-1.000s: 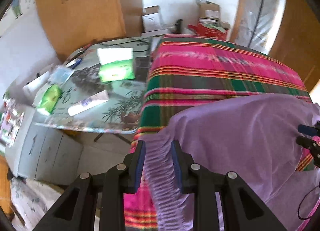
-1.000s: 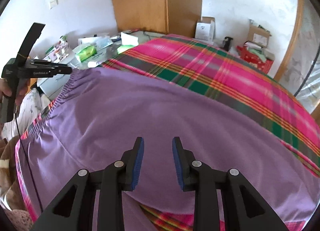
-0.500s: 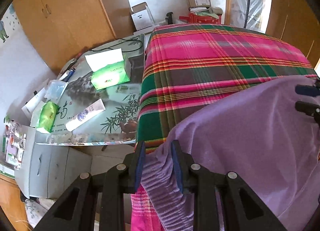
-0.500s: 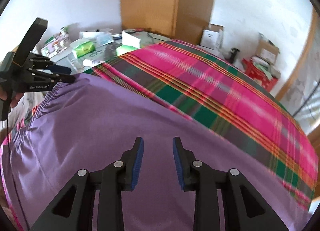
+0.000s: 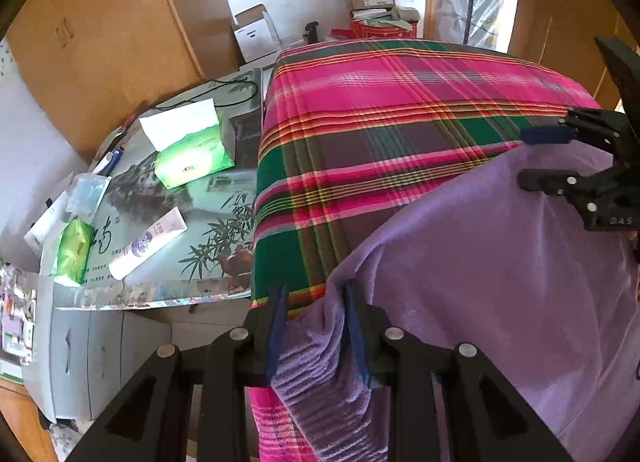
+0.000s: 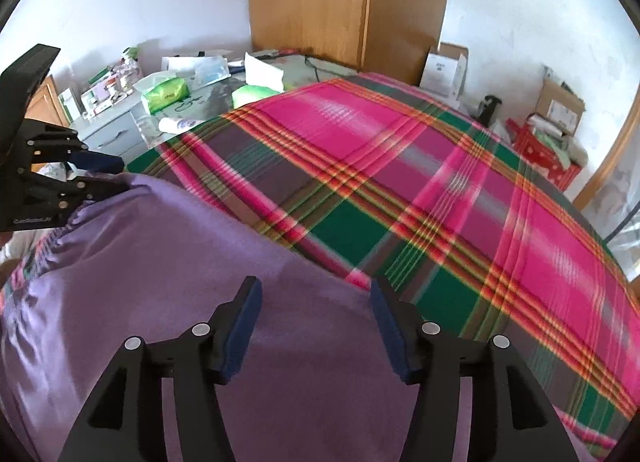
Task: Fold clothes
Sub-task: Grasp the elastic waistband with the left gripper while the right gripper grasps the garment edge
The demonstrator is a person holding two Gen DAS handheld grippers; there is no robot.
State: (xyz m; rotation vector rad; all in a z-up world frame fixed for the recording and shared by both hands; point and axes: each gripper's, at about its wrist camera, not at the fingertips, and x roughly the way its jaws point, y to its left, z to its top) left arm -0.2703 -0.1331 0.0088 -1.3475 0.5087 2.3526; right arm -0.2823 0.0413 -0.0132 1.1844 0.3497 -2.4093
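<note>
While your left hand-held gripper [image 5: 314, 326] pinches the gathered elastic edge of the purple garment [image 5: 500, 282] at the near corner of the plaid bed [image 5: 380, 122], the cloth drapes soft and light, so take it by that thicker band. From the right wrist, your right hand-held gripper [image 6: 316, 328] stands wide open over the garment's smooth middle, holding nothing; thin fabric there will likely slip and bunch.

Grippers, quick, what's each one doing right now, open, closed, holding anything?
Left gripper: shut on the gathered edge of the purple garment.
Right gripper: open, jaws spread wide above the purple garment, gripping nothing.
</note>
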